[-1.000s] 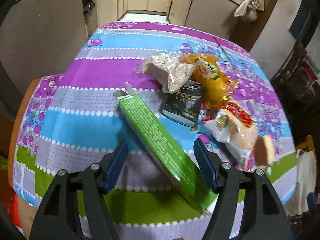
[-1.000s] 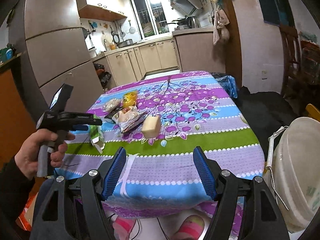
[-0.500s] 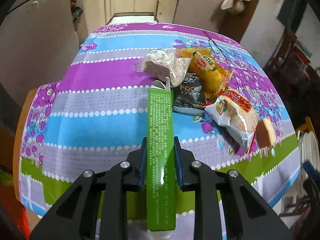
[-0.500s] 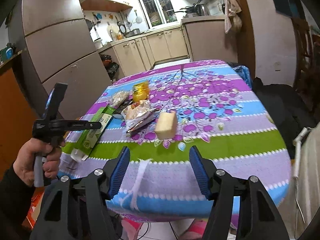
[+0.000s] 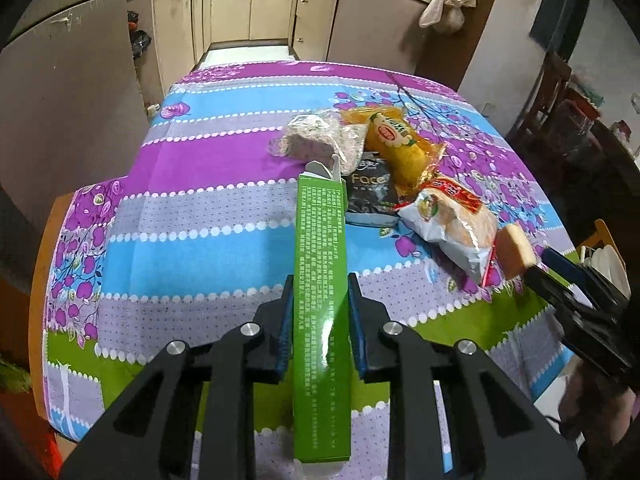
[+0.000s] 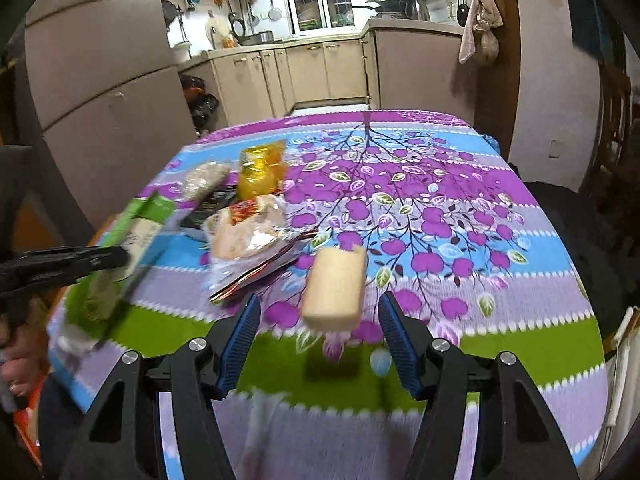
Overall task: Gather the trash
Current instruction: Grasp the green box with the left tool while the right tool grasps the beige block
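My left gripper [image 5: 321,280] is shut on a long green carton [image 5: 320,220], which points away from me over the striped tablecloth [image 5: 200,240]. Beyond it lie a clear crinkled bag [image 5: 320,138], a yellow wrapper [image 5: 400,144], a black pack [image 5: 370,196] and a white-and-red snack bag [image 5: 448,224]. A beige block [image 6: 336,284] sits at the near right of the pile. My right gripper [image 6: 320,300] is low over the table's front edge, its jaws closing. The block lies just ahead between its fingers, and the pads do not touch it.
Tall cabinets [image 5: 72,100] stand close to the table's left side and a dark chair [image 5: 560,92] to its right. A person's hand [image 6: 16,360] holds the left gripper's handle at the table's near left corner. Something white [image 5: 604,264] stands off the right edge.
The left jaws closed on the green carton, which swung to point straight away. The right gripper came forward and down toward the beige block, its jaws narrowing.
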`<state>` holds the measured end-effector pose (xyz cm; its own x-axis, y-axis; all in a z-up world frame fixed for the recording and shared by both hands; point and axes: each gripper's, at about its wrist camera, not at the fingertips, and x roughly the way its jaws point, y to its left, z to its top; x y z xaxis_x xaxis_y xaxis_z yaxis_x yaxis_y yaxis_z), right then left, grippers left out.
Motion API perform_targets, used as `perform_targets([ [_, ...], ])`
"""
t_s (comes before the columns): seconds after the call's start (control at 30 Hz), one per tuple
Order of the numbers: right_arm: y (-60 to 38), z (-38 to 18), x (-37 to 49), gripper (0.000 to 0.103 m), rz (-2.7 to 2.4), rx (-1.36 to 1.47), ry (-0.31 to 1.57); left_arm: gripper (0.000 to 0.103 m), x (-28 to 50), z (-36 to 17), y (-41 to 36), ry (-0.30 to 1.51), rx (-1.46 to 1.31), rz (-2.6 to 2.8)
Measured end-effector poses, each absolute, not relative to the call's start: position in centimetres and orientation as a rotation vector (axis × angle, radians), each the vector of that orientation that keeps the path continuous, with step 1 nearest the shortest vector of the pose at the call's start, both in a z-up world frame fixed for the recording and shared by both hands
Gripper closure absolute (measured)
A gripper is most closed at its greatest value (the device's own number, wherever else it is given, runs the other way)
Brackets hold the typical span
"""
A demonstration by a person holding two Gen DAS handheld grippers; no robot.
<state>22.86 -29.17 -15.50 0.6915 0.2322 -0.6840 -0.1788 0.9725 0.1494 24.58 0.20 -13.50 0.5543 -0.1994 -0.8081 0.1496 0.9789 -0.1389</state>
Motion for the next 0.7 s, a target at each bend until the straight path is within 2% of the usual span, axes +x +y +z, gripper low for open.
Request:
perform_targets([
  [0.07, -29.1, -15.9, 23.7, 0.050, 0.208, 0.060, 0.782, 0.081, 24.4, -13.6, 0.2, 0.957, -0.048, -0.211],
  [0.13, -29.0, -16.5, 24.2, 0.062, 0.187, 0.052, 0.797, 0.081, 24.5, -14.0, 0.3, 0.965, -0.052, -0.211],
  [0.2, -28.9, -16.7, 24.4, 0.068, 0.188, 0.045, 0.800, 0.081, 24.5, -14.5, 0.7, 0.977, -0.064, -0.207],
  [0.4, -29.0, -15.6, 22.6, 0.072, 0.147, 0.049, 0.729, 0.081, 23.2, -13.8, 1.3, 0.928, -0.066, -0.174],
  [0.7, -30.2, -9.3, 16.9, 0.072, 0.091, 0.074, 0.532, 0.081, 20.4, -8.0, -1.8, 0.730, -0.045, -0.225],
])
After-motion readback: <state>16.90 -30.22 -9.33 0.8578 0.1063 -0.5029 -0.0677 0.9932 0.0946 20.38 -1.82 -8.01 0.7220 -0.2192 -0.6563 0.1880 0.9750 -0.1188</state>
